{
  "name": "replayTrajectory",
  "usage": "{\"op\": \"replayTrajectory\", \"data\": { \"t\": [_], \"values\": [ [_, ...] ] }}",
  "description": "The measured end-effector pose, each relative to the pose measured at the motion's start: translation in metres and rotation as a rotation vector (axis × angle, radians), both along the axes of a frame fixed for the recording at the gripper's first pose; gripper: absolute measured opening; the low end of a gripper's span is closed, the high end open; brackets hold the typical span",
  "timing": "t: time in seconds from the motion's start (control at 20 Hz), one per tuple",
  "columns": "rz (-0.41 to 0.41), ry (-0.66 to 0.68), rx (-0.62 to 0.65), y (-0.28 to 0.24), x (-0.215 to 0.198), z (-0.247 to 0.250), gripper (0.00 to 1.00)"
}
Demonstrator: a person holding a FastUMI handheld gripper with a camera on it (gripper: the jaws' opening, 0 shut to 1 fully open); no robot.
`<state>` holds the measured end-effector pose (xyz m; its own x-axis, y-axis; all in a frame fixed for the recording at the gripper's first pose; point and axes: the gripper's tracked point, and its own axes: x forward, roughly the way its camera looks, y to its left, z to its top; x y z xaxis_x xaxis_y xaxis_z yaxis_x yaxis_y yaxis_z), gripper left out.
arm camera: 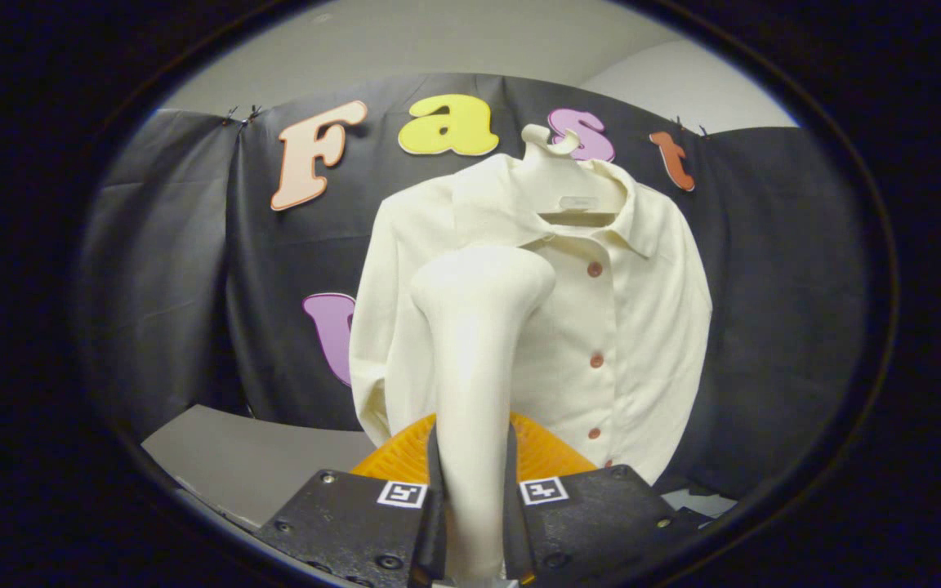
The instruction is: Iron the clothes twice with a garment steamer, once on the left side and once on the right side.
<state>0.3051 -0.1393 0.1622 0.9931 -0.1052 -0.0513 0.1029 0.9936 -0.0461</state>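
While the black cloth wall (764, 327) spans the whole back of the booth, a cream button-front shirt (642, 327) hangs in front of it, well beyond the fingers, its collar draped over a pale hanger hook (548, 143). Bare cloth shows on both sides of the garment, wider on the side with the hanging sleeve than on the other. A grey table surface (234, 457) lies below that sleeve, its near edge running toward the gripper, with nothing standing on the visible part. The shirt's lower hem drops behind the gripper body, so its bottom edge cannot be traced.

Rising between the fingers is the garment steamer (474, 351), a pale upright handle that widens into a head tilted toward the shirt's chest; whether the head touches the fabric cannot be told. The gripper (474, 523) is closed narrowly, both fingers pressed against the handle's sides. An orange ribbed part (548, 453) sits just ahead of the fingers, behind the handle. Reddish buttons (595, 269) run down the placket beside the steamer head.
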Motion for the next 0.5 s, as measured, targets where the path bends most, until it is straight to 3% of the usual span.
{"op": "replayTrajectory", "data": {
  "t": [0.5],
  "values": [
    [0.120, 0.061, 0.109, -0.035, 0.004, -0.071, 0.27]
  ]
}}
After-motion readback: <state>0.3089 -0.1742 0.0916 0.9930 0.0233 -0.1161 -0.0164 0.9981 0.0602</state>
